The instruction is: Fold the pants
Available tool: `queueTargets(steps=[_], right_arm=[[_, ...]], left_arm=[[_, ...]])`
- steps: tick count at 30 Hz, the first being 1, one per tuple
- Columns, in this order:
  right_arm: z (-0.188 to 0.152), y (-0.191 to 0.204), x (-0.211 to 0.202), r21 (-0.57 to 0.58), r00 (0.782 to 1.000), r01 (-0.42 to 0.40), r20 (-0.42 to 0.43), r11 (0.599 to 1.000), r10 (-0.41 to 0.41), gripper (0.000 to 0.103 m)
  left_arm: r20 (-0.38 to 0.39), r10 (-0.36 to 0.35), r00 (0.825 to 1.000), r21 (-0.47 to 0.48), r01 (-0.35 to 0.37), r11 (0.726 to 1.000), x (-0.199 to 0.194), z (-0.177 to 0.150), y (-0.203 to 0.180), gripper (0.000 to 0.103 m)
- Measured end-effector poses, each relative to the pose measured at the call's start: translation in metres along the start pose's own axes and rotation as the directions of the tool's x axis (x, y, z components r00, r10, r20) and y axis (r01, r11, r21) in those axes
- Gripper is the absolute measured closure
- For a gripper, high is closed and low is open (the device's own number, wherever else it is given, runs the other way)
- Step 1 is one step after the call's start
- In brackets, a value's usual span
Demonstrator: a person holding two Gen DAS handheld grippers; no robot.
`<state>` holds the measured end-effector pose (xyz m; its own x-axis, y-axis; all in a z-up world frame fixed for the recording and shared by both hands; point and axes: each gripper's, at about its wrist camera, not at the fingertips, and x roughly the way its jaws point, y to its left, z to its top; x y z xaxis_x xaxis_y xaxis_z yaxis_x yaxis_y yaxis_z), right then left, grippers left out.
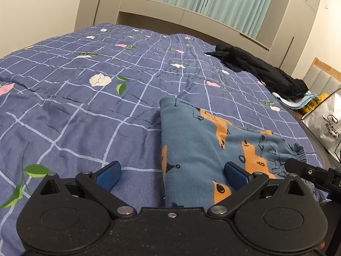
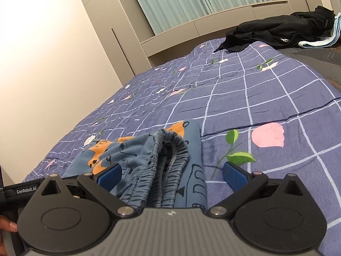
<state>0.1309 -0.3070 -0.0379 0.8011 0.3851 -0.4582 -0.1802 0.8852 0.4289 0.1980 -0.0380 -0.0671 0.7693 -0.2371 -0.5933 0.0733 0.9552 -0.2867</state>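
Note:
Small blue pants [image 1: 198,149] with orange prints lie folded on the blue checked quilt [image 1: 85,98]. My left gripper [image 1: 171,176] is open, with its jaws spread wide over the folded edge of the pants and its right pad resting on the cloth. In the right wrist view the pants [image 2: 149,157] show their gathered elastic waistband [image 2: 170,162] facing me. My right gripper [image 2: 171,176] is open and astride the waistband end, holding nothing. The right gripper's tip [image 1: 307,170] shows at the right of the left wrist view.
A heap of black clothes [image 1: 266,72] lies at the far right edge of the bed, also in the right wrist view [image 2: 281,32], on folded light blue cloth [image 1: 296,101]. A silver bag [image 1: 326,125] stands beside the bed. A beige headboard shelf [image 1: 191,19] and curtains are behind.

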Motion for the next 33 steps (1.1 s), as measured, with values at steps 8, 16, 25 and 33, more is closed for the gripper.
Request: queueTargets(steps=[8,16,25,33], right_arm=[[-0.001,-0.001,-0.001,0.003,1.000,-0.005,0.007,1.000,0.005,0.000],[-0.001,-0.001,0.000,-0.001,1.000,-0.003,0.006,1.000,0.003,0.000],[-0.001,0.000,0.000,-0.001,1.000,-0.004,0.007,1.000,0.004,0.000],[-0.002,-0.005,-0.008,0.026,0.999,-0.032,0.040,0.999,0.031,0.001]], left_arm=[[-0.057,-0.015,0.998,0.001,0.015,1.000,-0.007,0.005,0.000,0.001],[-0.102,-0.022,0.995,-0.016,0.020,1.000,-0.012,0.008,0.002,0.001],[-0.154,-0.046,0.987,-0.027,0.042,0.999,-0.017,0.014,0.003,0.002],[-0.170,-0.101,0.980,-0.021,0.099,0.995,-0.022,0.016,0.000,0.022]])
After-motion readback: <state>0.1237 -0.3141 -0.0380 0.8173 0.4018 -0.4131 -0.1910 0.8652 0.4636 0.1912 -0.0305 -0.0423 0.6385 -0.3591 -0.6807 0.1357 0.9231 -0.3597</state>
